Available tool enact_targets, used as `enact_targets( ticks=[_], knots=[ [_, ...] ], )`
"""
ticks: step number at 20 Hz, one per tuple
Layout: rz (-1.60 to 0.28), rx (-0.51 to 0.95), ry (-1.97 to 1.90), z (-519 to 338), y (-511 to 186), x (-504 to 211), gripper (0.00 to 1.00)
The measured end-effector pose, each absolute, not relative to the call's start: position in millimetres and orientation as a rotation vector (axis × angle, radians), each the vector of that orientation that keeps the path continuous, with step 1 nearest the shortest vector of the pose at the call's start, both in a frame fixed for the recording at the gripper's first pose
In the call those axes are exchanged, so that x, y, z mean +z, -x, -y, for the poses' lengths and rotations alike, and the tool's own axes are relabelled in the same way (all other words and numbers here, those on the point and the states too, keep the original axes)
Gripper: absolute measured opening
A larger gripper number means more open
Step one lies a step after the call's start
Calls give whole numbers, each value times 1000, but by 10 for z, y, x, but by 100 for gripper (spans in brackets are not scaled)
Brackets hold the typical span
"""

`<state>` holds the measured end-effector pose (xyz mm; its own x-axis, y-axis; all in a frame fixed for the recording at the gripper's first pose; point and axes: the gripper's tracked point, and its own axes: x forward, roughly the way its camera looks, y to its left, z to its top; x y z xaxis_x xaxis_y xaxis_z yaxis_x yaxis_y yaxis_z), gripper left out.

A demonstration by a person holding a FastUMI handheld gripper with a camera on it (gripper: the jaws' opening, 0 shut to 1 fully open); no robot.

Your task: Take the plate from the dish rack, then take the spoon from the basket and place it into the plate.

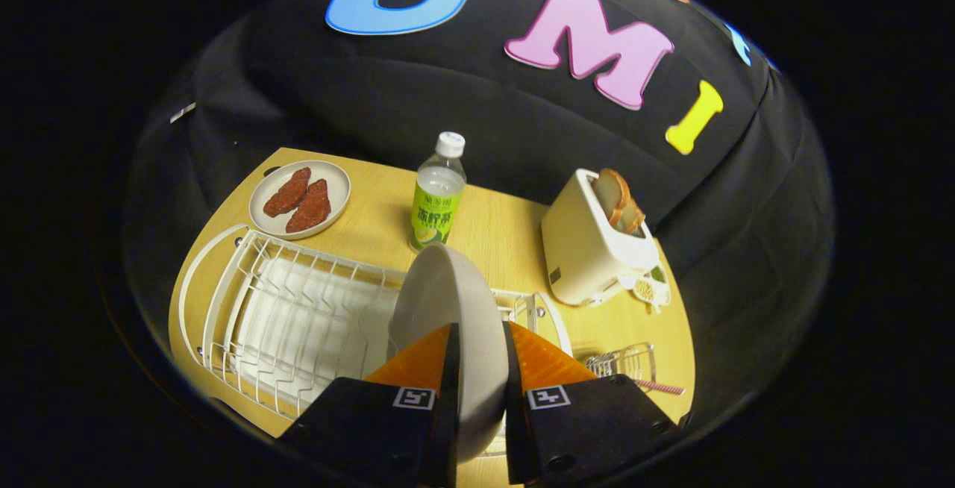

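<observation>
A white plate (448, 301) stands on edge between my two fingers, and my gripper (480, 331) is shut on its rim. The plate is held above the right end of the white wire dish rack (283, 309), which lies below and to the left of the fingers. To the right of the fingers a small wire basket (623, 361) sits on the table. A spoon with a pink striped handle (660, 387) pokes out of the basket toward the right. The plate hides part of the rack behind it.
A wooden table (500, 230) carries a green-labelled bottle (438, 193) just beyond the plate, a round dish with two reddish pieces (300, 198) at the far left, and a cream toaster with bread slices (597, 245) at the right.
</observation>
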<state>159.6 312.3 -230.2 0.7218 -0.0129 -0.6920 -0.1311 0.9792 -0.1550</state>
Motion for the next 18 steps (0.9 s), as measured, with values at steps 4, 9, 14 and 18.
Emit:
enact_targets(
  ticks=[4, 9, 14, 18],
  knots=[
    [-597, 51, 348, -3056, -1781, -1867, 28],
    [-569, 36, 179, -2752, -1767, -1609, 29],
    [-512, 53, 22, -2326, -1621, -1323, 28],
    [-502, 86, -74, -1983, -1299, -1207, 28]
  ],
)
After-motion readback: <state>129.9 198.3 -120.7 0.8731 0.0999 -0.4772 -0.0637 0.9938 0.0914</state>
